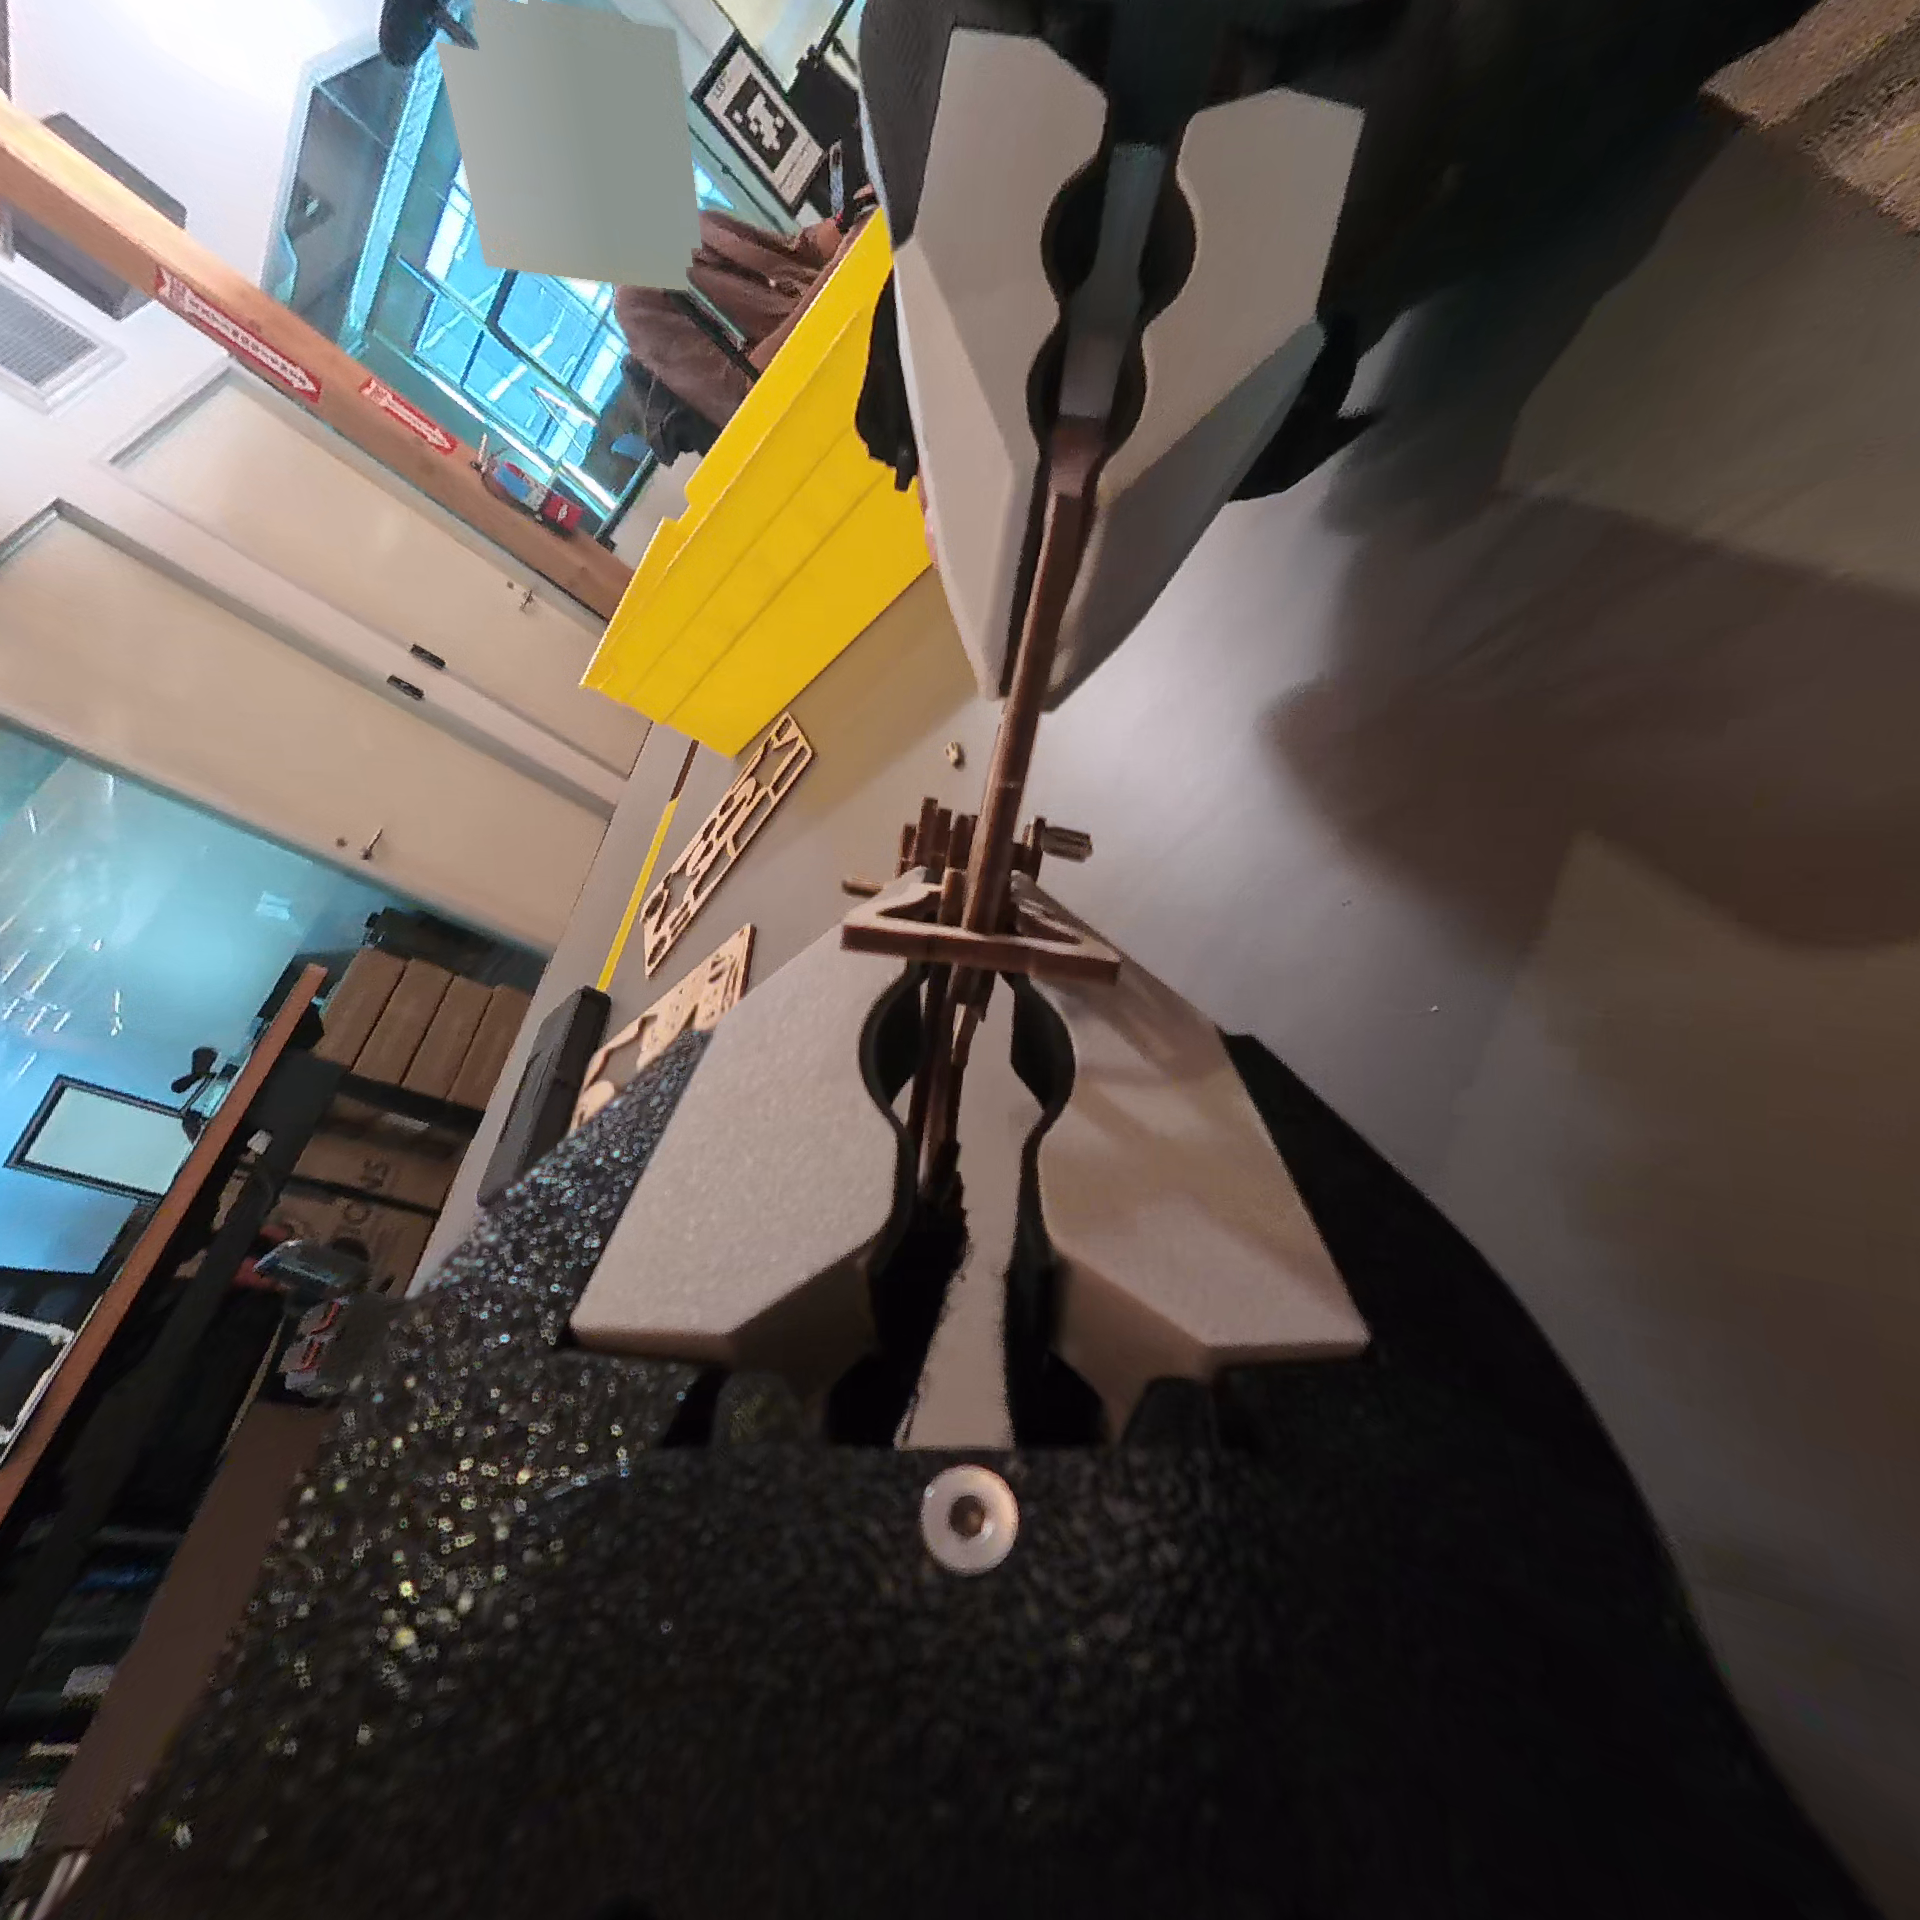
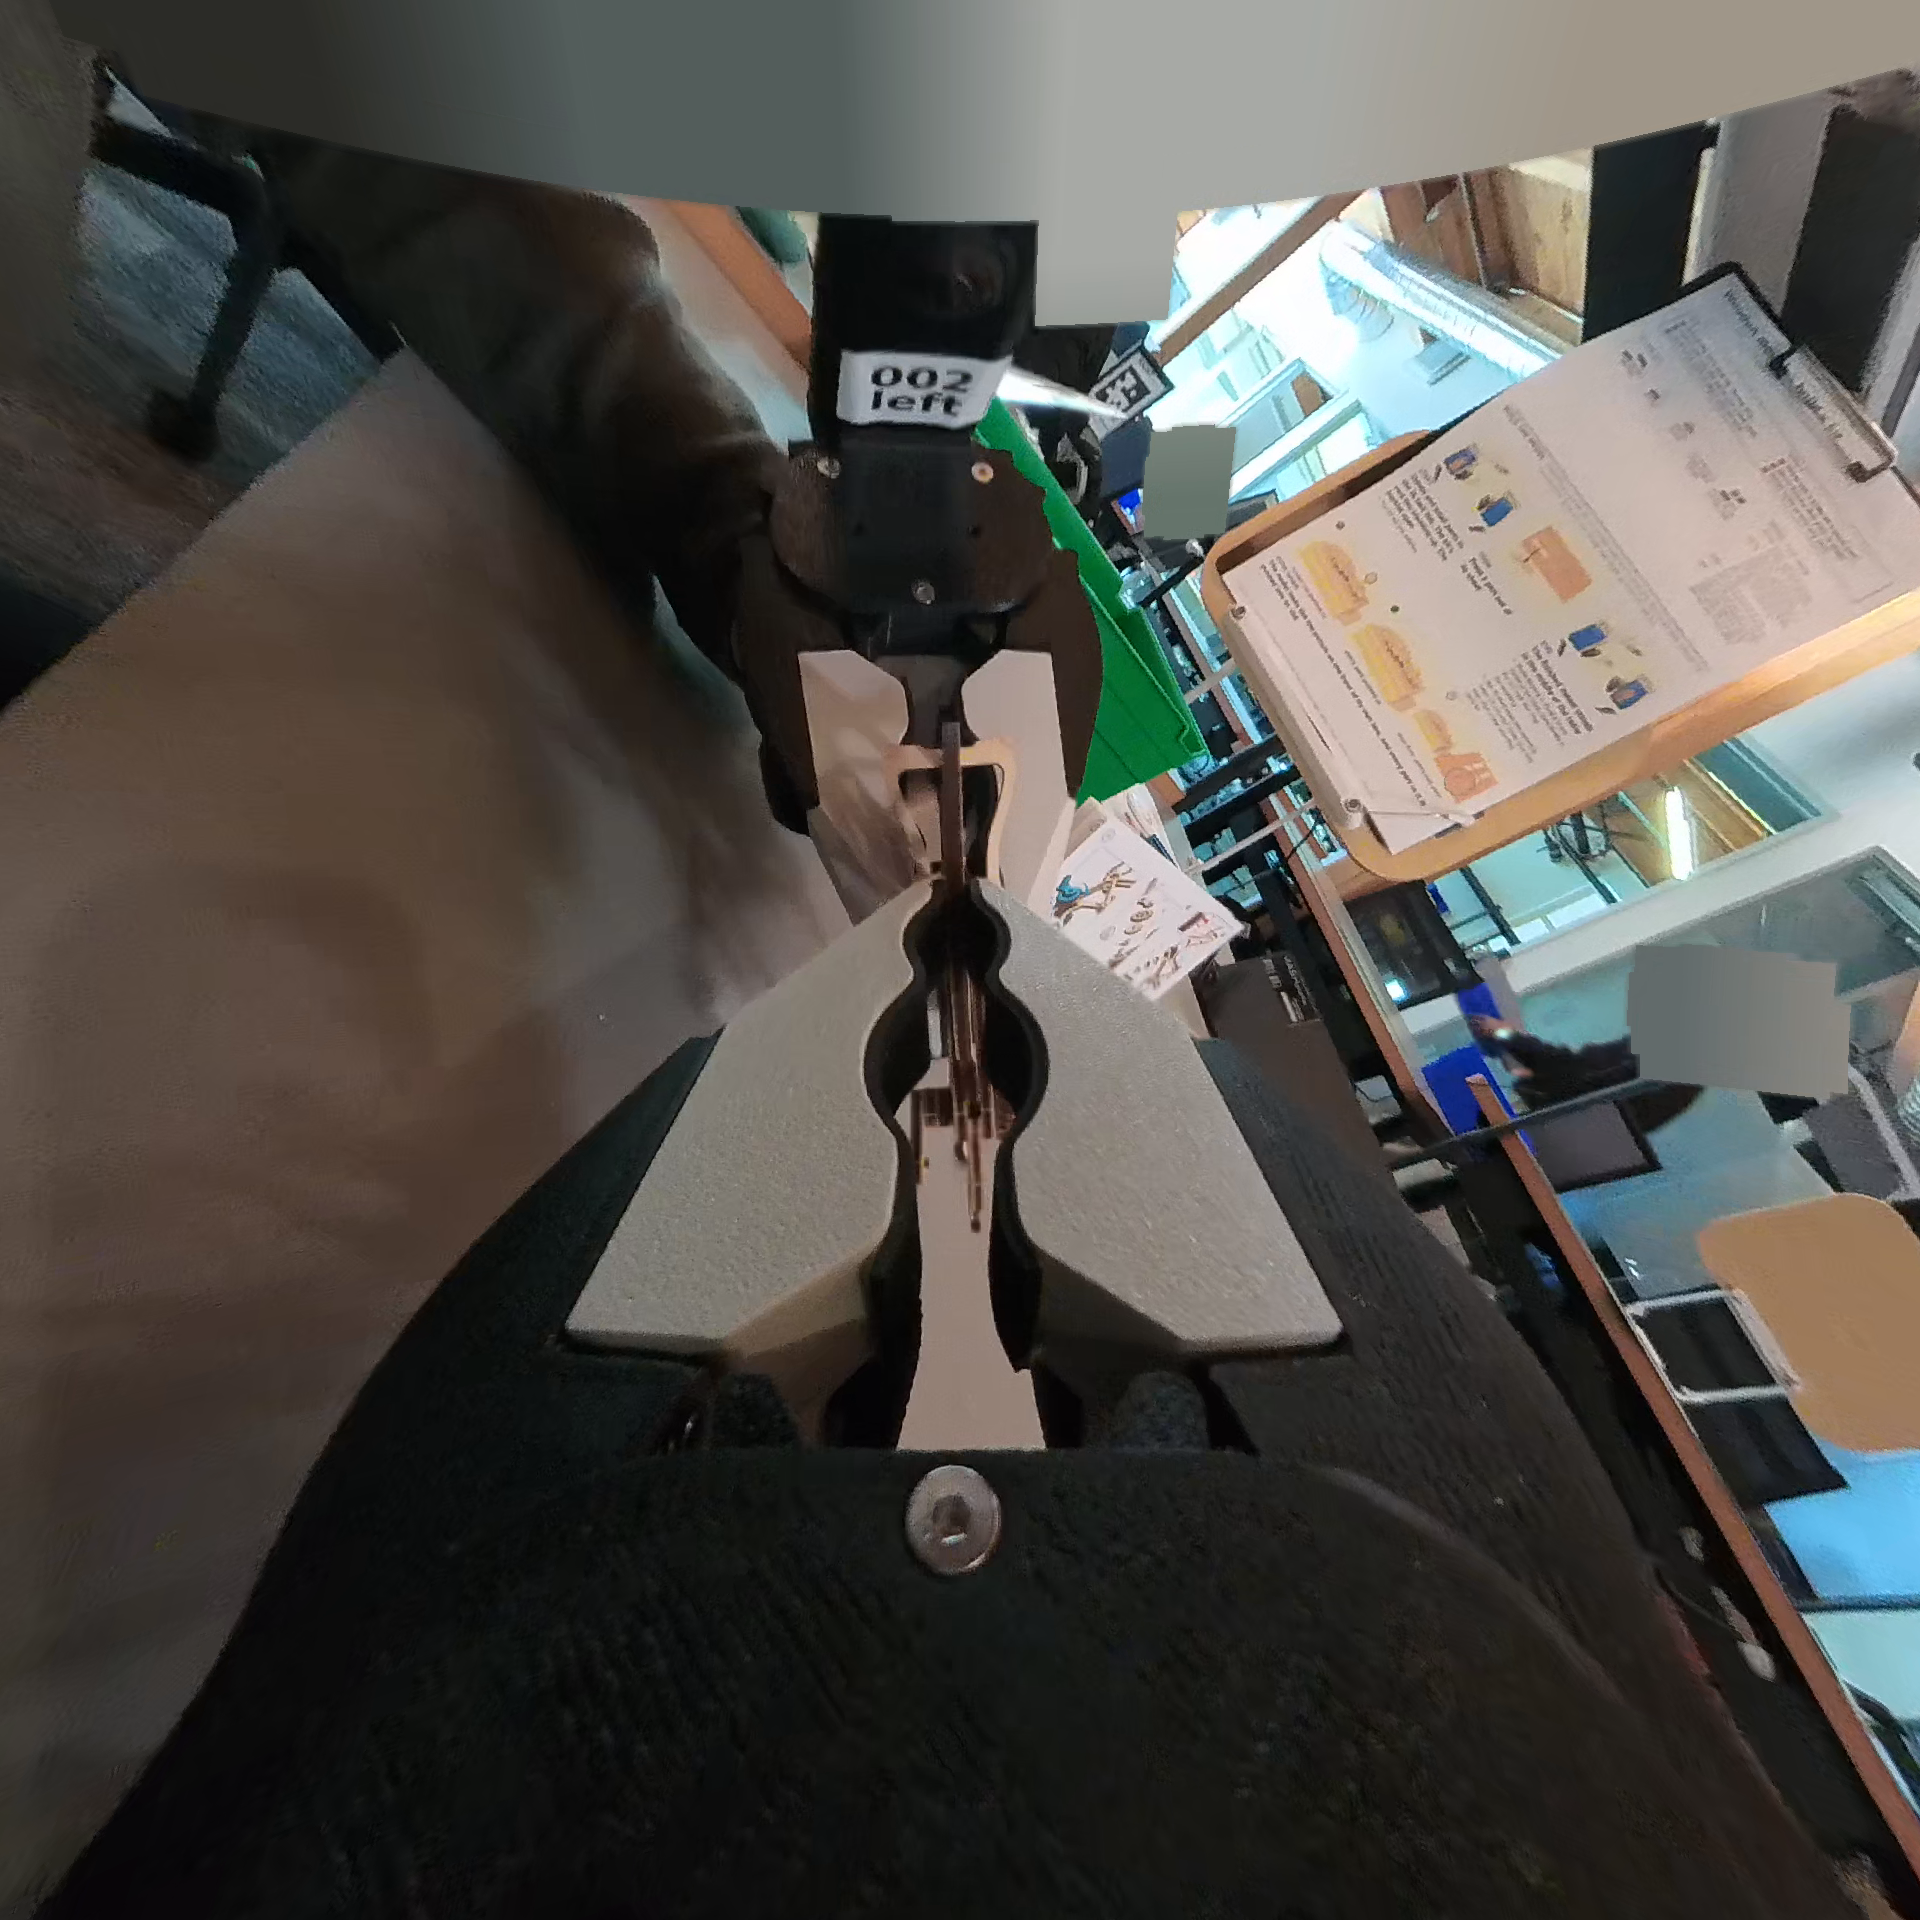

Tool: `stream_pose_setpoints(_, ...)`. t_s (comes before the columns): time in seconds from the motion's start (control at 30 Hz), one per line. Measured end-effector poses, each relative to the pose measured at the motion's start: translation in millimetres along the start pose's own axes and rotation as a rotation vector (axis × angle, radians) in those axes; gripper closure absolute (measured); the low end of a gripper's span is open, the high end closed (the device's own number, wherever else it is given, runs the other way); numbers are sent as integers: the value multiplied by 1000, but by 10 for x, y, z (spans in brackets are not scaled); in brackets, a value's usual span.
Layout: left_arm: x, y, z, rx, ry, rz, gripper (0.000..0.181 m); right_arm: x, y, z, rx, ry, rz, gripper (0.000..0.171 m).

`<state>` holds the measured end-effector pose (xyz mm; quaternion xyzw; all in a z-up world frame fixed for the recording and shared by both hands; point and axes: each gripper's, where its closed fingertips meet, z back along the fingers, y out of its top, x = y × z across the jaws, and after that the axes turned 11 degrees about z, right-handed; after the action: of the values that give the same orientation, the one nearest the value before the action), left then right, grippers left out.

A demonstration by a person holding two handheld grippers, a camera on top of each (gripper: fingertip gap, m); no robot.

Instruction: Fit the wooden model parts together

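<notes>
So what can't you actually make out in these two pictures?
- Left wrist view: where the wooden strip meets the wooden model is hidden by crowded parts and the left gripper fingers.
- Right wrist view: the model's shape is hidden between the right gripper fingers.
- Right wrist view: the top is blurred over.
- Left wrist view: the cut-out wooden sheets are too small for detail.

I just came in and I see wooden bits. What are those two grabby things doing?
A person is building a wooden model with two tools. The left hand-held gripper is shut on the half-built wooden model. The right hand-held gripper faces it, shut on a thin wooden strip that reaches into the model. Cut-out wooden sheets lie on the table.
</notes>
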<state>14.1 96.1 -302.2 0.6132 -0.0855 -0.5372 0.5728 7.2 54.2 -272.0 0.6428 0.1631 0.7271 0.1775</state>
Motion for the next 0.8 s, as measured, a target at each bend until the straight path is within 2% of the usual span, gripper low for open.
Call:
stream_pose_setpoints(0.03, -6, -15, -4, -2, 4, 4, 173, -3, -16, -3, -8, 0, 8, 171)
stream_pose_setpoints(0.27, -8, 5, 11, 28, 17, -36, 160, 36, -44, 19, -8, -12, -6, 171)
stream_pose_setpoints(0.5, -30, 228, 159, 186, -47, 71, 160, 86, -55, 64, 27, -9, -76, 171)
stream_pose_setpoints(0.8, -85, 223, 182, 187, -37, 97, 160, 110, -85, 71, 30, -12, -107, 171)
